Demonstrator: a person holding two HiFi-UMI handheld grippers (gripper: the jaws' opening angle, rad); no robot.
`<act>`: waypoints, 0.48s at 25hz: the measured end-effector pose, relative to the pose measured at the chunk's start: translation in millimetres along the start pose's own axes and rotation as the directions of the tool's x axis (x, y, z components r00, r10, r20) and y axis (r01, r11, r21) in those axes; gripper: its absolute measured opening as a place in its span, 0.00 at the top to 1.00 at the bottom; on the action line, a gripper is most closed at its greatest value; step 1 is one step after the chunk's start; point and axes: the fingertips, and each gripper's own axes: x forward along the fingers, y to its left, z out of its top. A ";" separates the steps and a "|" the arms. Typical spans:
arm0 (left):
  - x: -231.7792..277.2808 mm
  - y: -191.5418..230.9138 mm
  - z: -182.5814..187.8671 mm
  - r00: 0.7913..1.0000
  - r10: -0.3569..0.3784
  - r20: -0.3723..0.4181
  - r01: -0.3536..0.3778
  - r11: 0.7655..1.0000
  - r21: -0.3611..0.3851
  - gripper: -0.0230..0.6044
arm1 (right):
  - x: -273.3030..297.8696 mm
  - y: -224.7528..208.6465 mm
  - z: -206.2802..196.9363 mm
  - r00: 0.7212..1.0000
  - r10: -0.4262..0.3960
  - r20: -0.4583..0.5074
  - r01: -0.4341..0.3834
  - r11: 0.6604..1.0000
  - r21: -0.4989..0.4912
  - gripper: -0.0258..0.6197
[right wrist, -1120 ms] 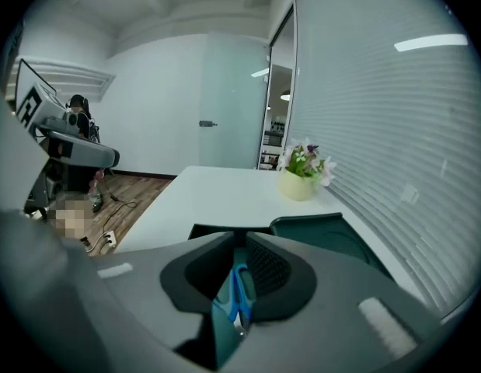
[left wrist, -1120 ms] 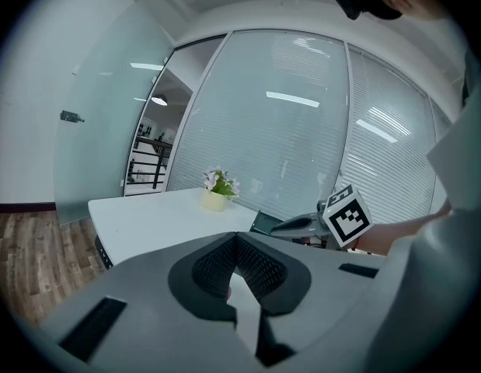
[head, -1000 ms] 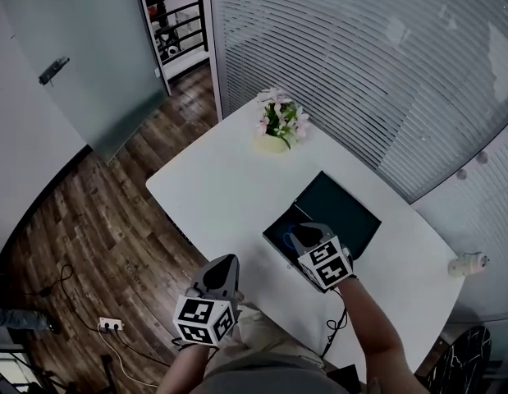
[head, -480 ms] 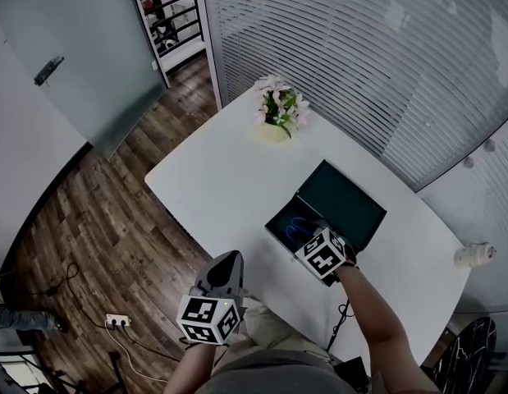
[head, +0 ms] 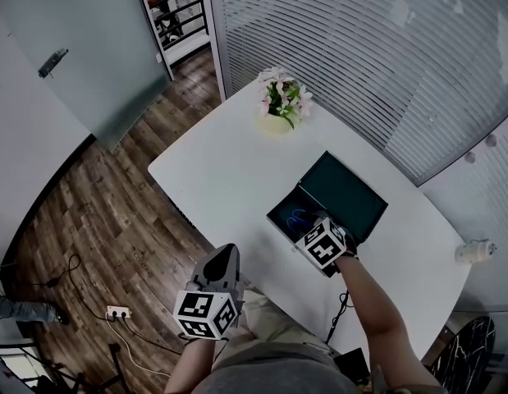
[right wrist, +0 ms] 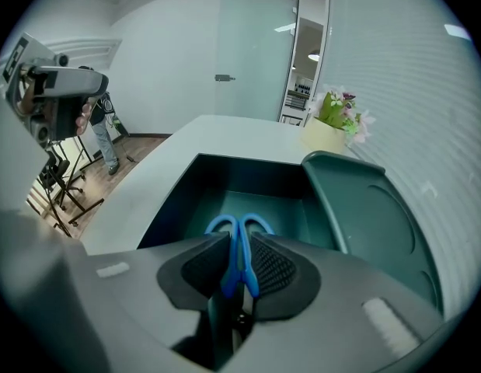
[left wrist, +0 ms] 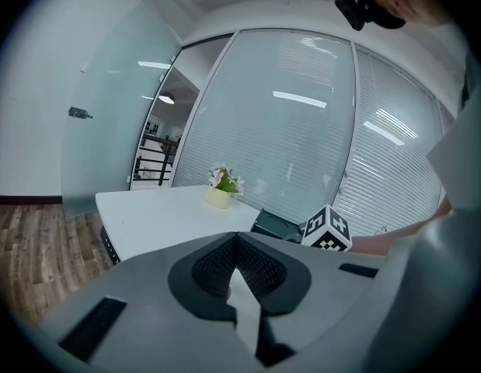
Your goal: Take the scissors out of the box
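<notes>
White worktop (head: 229, 179) with the box (right wrist: 248, 181) open on it. Left gripper (left wrist: 234, 266) hangs off the edge, closed on nothing. Right gripper (right wrist: 238, 243) is down in the box, and its jaws have just been closing onto the scissors (right wrist: 242, 264). Looks like the grab step, so next is probably a straight lift.

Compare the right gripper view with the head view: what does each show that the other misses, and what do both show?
Only the right gripper view: the jaws of the right gripper, which have just been closing, pressed on the blue handles of the scissors. Only the head view: the left gripper beside the table, and a power strip on the floor. Both: scissors, open box, flowers, white table.
</notes>
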 end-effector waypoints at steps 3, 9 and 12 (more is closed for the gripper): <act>-4.4 -4.4 0.9 1.000 -0.002 0.006 0.002 1.000 0.009 0.95 | -2.9 0.3 -0.5 1.000 -0.014 0.002 0.014 1.000 -0.017 0.81; -23.9 -7.5 -2.6 1.000 0.013 0.027 -0.013 1.000 0.008 0.95 | -25.1 5.1 13.3 0.995 -0.064 0.076 0.066 0.997 -0.033 0.82; -35.3 -14.5 -6.4 0.999 0.013 0.042 -0.013 1.000 0.004 0.95 | -40.4 7.3 20.1 0.988 -0.098 0.123 0.104 0.994 -0.039 0.82</act>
